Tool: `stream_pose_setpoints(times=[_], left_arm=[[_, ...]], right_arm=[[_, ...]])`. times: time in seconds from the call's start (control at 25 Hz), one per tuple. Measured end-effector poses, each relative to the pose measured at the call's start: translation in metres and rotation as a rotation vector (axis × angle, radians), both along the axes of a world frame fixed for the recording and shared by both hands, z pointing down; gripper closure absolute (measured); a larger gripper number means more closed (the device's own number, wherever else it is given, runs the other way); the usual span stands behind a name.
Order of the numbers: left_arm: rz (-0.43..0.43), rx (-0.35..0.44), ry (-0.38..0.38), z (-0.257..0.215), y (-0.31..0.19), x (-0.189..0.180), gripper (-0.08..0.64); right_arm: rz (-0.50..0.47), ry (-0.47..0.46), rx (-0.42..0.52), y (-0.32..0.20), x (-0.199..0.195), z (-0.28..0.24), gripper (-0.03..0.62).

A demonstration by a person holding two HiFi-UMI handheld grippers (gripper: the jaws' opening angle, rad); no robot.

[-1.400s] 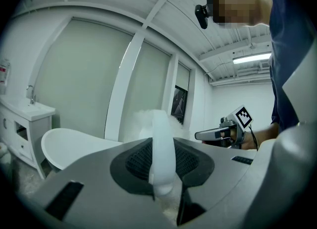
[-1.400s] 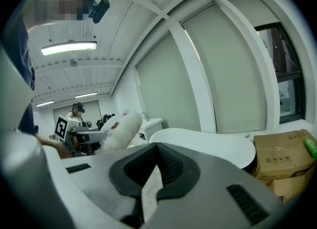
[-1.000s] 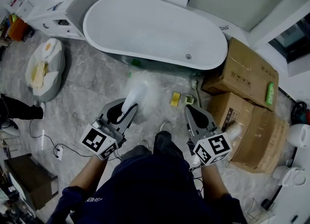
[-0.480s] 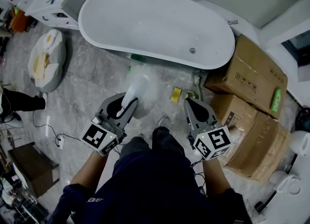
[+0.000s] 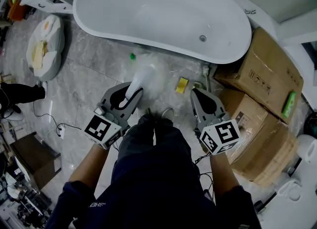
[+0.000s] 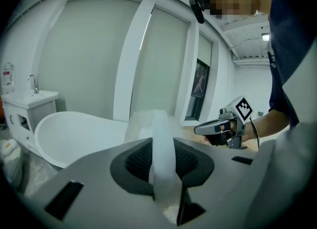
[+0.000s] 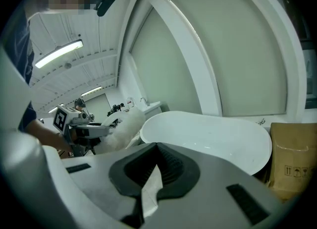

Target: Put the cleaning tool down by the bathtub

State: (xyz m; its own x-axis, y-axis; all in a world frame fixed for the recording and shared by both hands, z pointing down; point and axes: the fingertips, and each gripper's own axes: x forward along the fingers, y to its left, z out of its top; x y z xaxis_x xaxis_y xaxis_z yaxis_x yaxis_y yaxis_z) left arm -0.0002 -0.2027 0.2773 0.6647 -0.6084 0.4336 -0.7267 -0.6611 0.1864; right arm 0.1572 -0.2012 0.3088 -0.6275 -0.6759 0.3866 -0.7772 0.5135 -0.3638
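**Cleaning tool held beside the bathtub**

The white handle of the tool [image 6: 159,134] is clamped between the jaws of the left gripper [image 6: 162,166], which are closed partway, down to the handle's width. In the head view, the tool's fluffy white head [image 5: 147,72] is seen jutting out ahead of the left gripper [image 5: 133,92], over the grey floor [image 5: 89,79] and near the outer wall of the bathtub [image 5: 163,10]. Whether the head touches the floor cannot be told.

The jaws of the right gripper [image 7: 151,176] are brought almost together, and a thin white scrap [image 7: 150,189] is pinched between them. The right gripper [image 5: 196,93] is held level with the left, apart from the tool, with a yellow sponge [image 5: 182,85] lying on the floor between the two. Cardboard boxes [image 5: 262,69] are stacked at the tub's right end.
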Motion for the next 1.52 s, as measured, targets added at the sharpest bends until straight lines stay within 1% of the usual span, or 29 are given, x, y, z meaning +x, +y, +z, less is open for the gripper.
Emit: stream_pose_setpoints(times=[0.12,0.36,0.68,0.88,1.0,1.12,1.32,1.52], left_arm=[[0.007,-0.032,-0.012,0.019,-0.007,-0.006,0.454],[0.048,-0.096,-0.042,0.072,-0.021,-0.014,0.454],[0.145,-0.155,-0.051,0.148,-0.036,-0.027,0.454],[0.238,-0.158,-0.061,0.195,-0.043,-0.04,0.454],[0.298,-0.156,-0.085,0.227,-0.043,-0.047,0.454],[0.338,-0.156,-0.102,0.256,-0.043,-0.05,0.454],[0.355,-0.158,-0.121,0.293,-0.039,-0.051,0.454],[0.354,-0.152,-0.134,0.327,-0.03,-0.043,0.454]], right_arm=[[0.003,0.002,-0.026,-0.007,-0.005,0.019,0.588],[0.048,0.007,-0.07,-0.02,-0.01,0.063,0.588],[0.133,0.033,-0.129,-0.027,-0.026,0.129,0.588],[0.191,0.067,-0.132,-0.03,-0.04,0.162,0.588],[0.238,0.082,-0.123,-0.034,-0.044,0.183,0.588],[0.271,0.092,-0.122,-0.038,-0.045,0.204,0.588],[0.257,0.094,-0.12,-0.036,-0.054,0.238,0.588],[0.238,0.085,-0.126,-0.029,-0.054,0.281,0.588]])
